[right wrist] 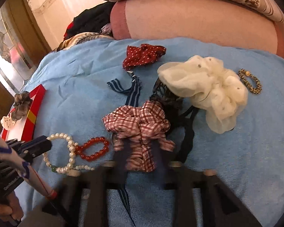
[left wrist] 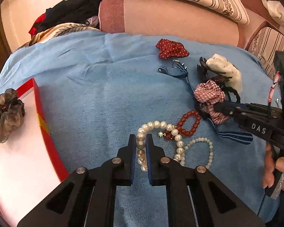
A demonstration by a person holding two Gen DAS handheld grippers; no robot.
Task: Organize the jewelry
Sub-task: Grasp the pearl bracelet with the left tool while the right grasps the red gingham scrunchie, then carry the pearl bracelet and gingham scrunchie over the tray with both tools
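**Gripping pearls and plaid: 2 pickups at once**

Clamping the pearl bracelet (left wrist: 157, 130) between its blue pads, our left gripper (left wrist: 141, 147) is closed on the strand near the front edge of the blue towel (left wrist: 96, 94); the rest of the loop lies on the cloth. A red bead bracelet (left wrist: 189, 123) overlaps the pearls at their clasp, and a smaller pale bead bracelet (left wrist: 200, 151) touches them on the right. Our right gripper (right wrist: 142, 151) is blurred in its own view, but from the left wrist we see its fingers pinched on the plaid scrunchie (right wrist: 138, 130), so we read it as gripping that. A navy striped ribbon (right wrist: 130, 94) runs beneath the scrunchie, and a cream scrunchie (right wrist: 208, 90) lies just beyond it.

To do this step well, we judge that the pearls should rise slowly and straight up, so the red beads slide free instead of trailing along. The red-edged box (left wrist: 41, 117) at the towel's left edge, already carrying a brown scrunchie (left wrist: 7, 113), looks like the destination. On the right, we should check that the ribbon is not caught before lifting.
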